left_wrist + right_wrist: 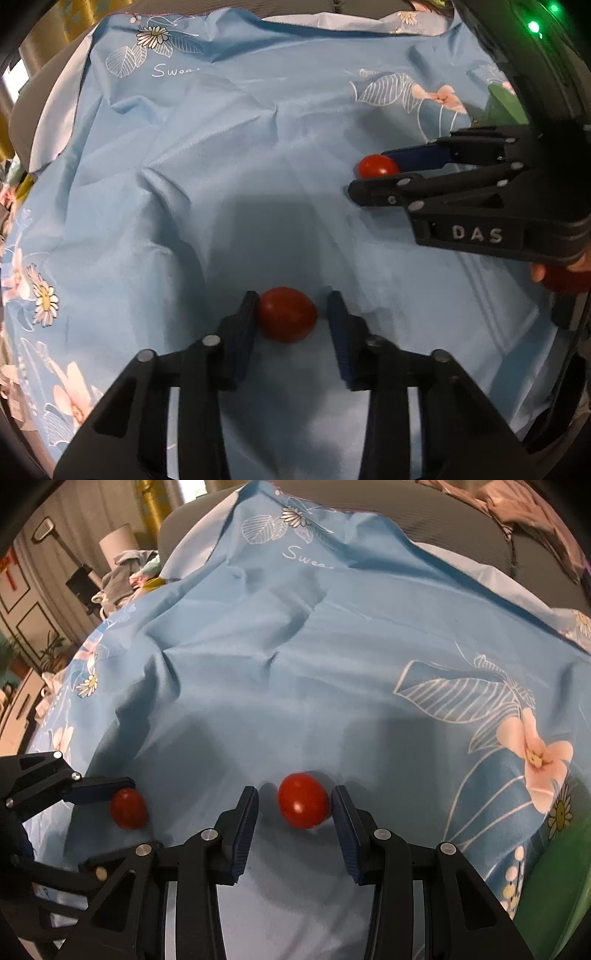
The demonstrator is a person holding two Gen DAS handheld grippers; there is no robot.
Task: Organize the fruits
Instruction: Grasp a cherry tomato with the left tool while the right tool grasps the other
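Two small red tomatoes lie on a light blue flowered cloth (229,155). My left gripper (291,308) is open around one tomato (287,314); its left pad touches the fruit and a gap shows on the right. That tomato also shows in the right wrist view (128,808). My right gripper (294,803) is open around the other tomato (303,800), which sits close to the right pad. In the left wrist view the right gripper (373,170) straddles the same tomato (377,167) at the right.
A green object (503,105) stands on the cloth behind the right gripper; a green shape (557,886) fills the lower right of the right wrist view. The cloth is wrinkled and drapes over a grey cushion (443,520). Clutter and furniture (118,572) lie beyond the cloth's left edge.
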